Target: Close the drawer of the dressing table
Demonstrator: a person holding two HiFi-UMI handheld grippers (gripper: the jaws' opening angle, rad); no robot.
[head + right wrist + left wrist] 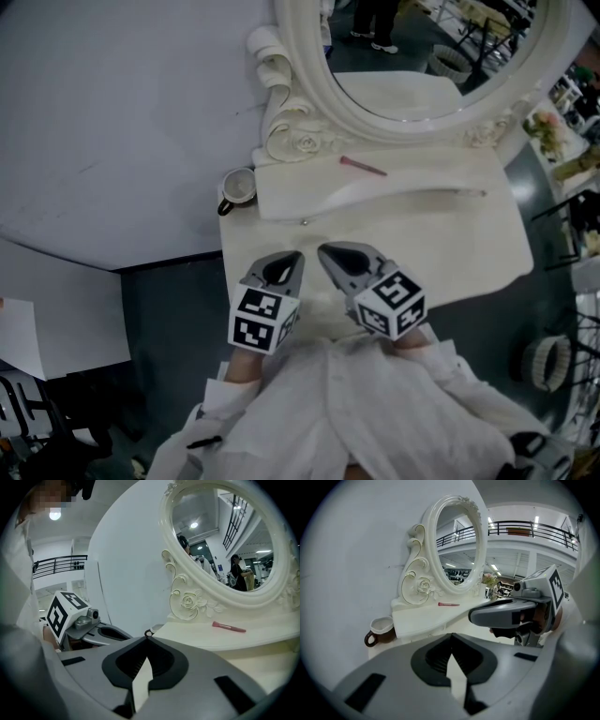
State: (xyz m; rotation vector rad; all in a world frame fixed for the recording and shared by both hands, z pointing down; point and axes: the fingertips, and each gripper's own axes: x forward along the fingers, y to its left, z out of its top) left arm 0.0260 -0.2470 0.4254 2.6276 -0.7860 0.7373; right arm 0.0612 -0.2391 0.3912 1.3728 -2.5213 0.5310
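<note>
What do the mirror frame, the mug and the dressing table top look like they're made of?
Mirror frame: probably painted wood or moulded resin, glossy cream, going by the carved scrolls and rose with soft highlights.
Mug: likely glazed ceramic, with a cream upper part and a brown base and handle.
Dressing table top: seems to be painted wood or board, smooth off-white, with no grain showing.

Mirror (309, 103) at back edge of dressing table (450, 248); shelf (394, 192) before it, stick (363, 167) on shelf; cup (238, 187) at back left corner.
</note>
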